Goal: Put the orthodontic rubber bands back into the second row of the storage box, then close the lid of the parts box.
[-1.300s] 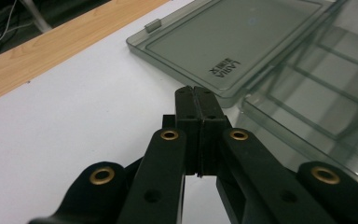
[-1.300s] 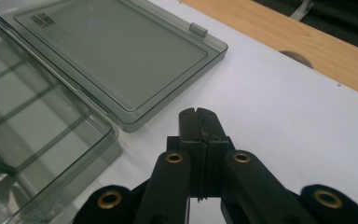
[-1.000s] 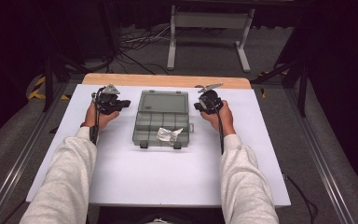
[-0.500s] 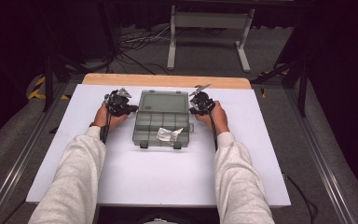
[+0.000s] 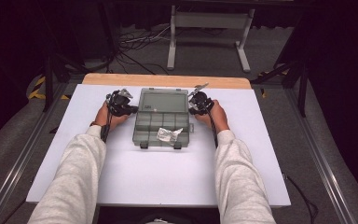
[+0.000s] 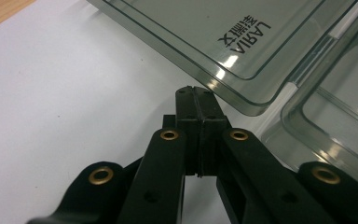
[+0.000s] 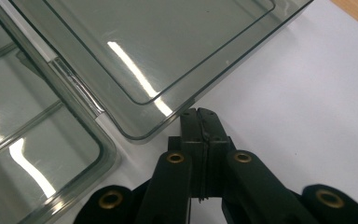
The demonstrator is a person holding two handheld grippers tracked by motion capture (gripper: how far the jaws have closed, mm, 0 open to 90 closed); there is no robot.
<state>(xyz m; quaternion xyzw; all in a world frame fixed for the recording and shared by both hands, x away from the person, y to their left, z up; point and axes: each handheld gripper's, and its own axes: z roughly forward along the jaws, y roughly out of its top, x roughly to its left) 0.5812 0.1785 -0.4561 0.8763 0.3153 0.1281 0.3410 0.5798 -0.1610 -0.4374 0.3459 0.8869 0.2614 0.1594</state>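
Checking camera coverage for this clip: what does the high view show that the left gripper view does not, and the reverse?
High view: the whole open organizer box, a crumpled silver wrapper in a front compartment, both forearms, and the right gripper.

Left gripper view: printed lettering on the open lid, and the shut tips meeting the lid's corner.

Both: the left gripper, the box and the white table.

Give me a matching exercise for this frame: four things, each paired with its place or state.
Things:
1. left hand-held gripper
2. right hand-held gripper
3. crumpled clear plastic packet
4. smoky transparent plastic lid

Places or states:
A. in a near compartment of the organiser box
B. folded back flat on the table
C. shut, at the lid's right corner
D. shut, at the lid's left corner

Pairs: 1-D, 2-C, 3-A, 4-B
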